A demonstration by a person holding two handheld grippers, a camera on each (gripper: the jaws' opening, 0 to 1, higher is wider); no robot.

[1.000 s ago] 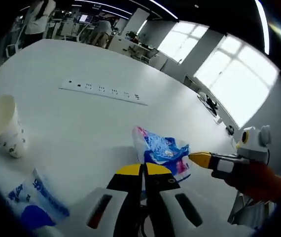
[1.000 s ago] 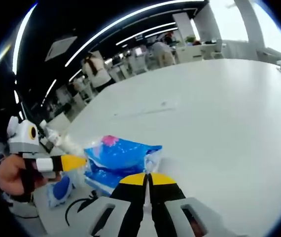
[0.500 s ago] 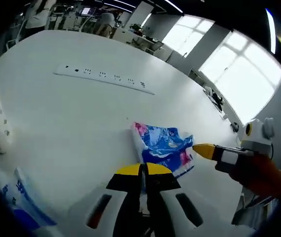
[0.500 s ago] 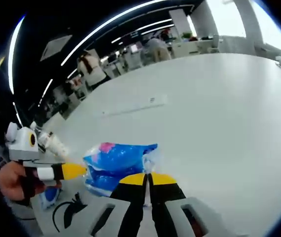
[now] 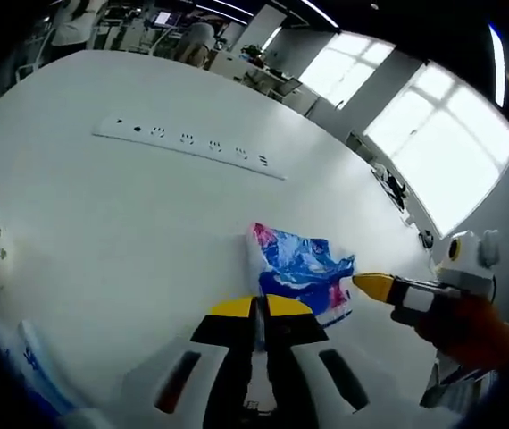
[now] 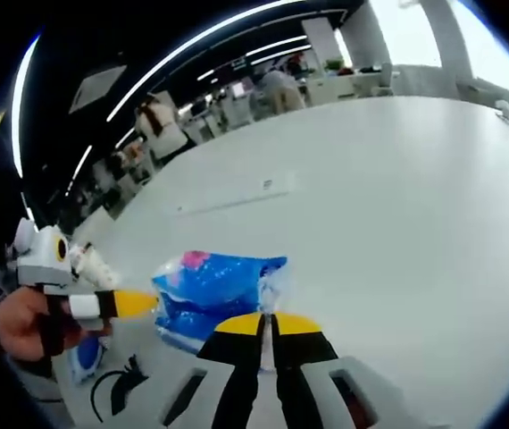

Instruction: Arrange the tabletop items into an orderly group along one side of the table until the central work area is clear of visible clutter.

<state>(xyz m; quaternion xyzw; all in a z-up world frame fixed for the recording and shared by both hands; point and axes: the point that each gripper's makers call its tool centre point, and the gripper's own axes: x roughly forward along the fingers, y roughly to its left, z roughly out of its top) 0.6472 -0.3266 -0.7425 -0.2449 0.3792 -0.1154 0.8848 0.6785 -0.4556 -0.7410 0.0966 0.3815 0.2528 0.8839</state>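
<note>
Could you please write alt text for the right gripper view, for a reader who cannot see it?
A blue and pink plastic packet lies on a white table, just beyond the shut yellow tips of the right gripper. The left gripper, held in a hand, comes in from the left, its yellow tip at the packet's edge. An office with people stands behind.
</note>
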